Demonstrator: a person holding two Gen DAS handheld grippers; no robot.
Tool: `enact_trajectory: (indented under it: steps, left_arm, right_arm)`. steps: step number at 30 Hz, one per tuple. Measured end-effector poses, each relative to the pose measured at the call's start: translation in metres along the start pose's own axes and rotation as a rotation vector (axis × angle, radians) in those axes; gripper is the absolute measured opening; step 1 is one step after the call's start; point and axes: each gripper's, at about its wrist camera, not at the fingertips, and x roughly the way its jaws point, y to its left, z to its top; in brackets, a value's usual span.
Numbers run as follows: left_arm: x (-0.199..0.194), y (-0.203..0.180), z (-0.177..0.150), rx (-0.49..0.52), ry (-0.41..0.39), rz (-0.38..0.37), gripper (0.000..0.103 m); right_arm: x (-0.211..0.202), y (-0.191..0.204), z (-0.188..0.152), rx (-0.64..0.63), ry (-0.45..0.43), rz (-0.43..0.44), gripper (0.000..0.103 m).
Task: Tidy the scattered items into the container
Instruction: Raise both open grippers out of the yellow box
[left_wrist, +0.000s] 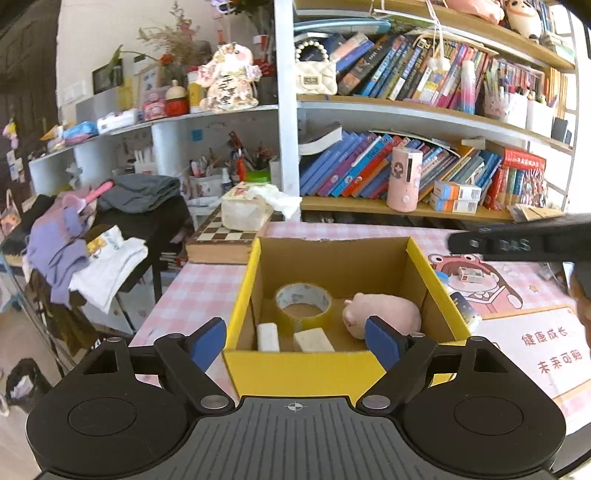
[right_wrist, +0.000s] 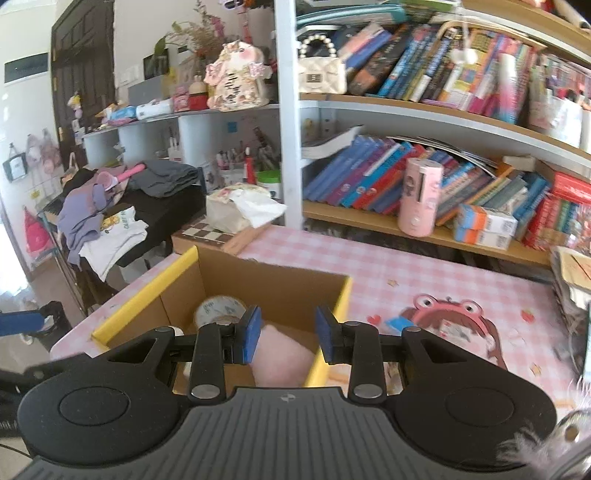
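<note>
A yellow-edged cardboard box (left_wrist: 291, 363) stands on the pink checked table. Inside lie a tape roll (left_wrist: 303, 303), a pink plush pig (left_wrist: 384, 314) and two white blocks (left_wrist: 268, 336). My left gripper (left_wrist: 295, 341) is open and empty, its blue pads either side of the box's near wall. My right gripper (right_wrist: 288, 334) is open and empty, just above the plush pig (right_wrist: 282, 360) near the box's right wall (right_wrist: 343, 299); the tape roll (right_wrist: 219, 314) lies behind it. A small box (left_wrist: 471, 275) and a blue item (left_wrist: 463, 306) lie on the table to the box's right.
A bookshelf (left_wrist: 424, 206) runs along the table's far side, with a pink cylinder (left_wrist: 404, 179). A chessboard case (left_wrist: 221, 240) with a tissue pack sits at the far left. A clothes-covered stand (left_wrist: 110, 240) is left of the table. A printed mat (left_wrist: 535, 350) covers the table's right.
</note>
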Motion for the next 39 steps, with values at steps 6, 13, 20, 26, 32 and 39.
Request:
enact_trajectory:
  steps: [6, 13, 20, 26, 32, 39]
  left_arm:
    - [-0.018, 0.000, -0.012, -0.017, -0.006, -0.002, 0.085]
    - [-0.038, -0.008, -0.033, -0.003, 0.009, -0.016, 0.086]
    - [-0.052, -0.019, -0.060, 0.007, 0.050, -0.031, 0.086]
    - [-0.065, -0.028, -0.079, 0.034, 0.061, -0.016, 0.086]
    - [-0.071, -0.033, -0.090, 0.054, 0.092, -0.019, 0.086]
    - [-0.072, -0.037, -0.101, 0.065, 0.146, -0.047, 0.092]
  right_arm:
    - [-0.028, -0.001, -0.025, 0.025, 0.003, -0.032, 0.031]
    - [-0.055, 0.007, -0.057, 0.033, 0.018, -0.057, 0.031]
    - [-0.075, 0.026, -0.098, -0.005, 0.056, -0.077, 0.038]
    - [-0.087, 0.041, -0.128, -0.039, 0.104, -0.071, 0.042]
    - [-0.094, 0.048, -0.137, -0.053, 0.124, -0.059, 0.055]
    - [-0.098, 0.052, -0.147, -0.037, 0.172, -0.058, 0.070]
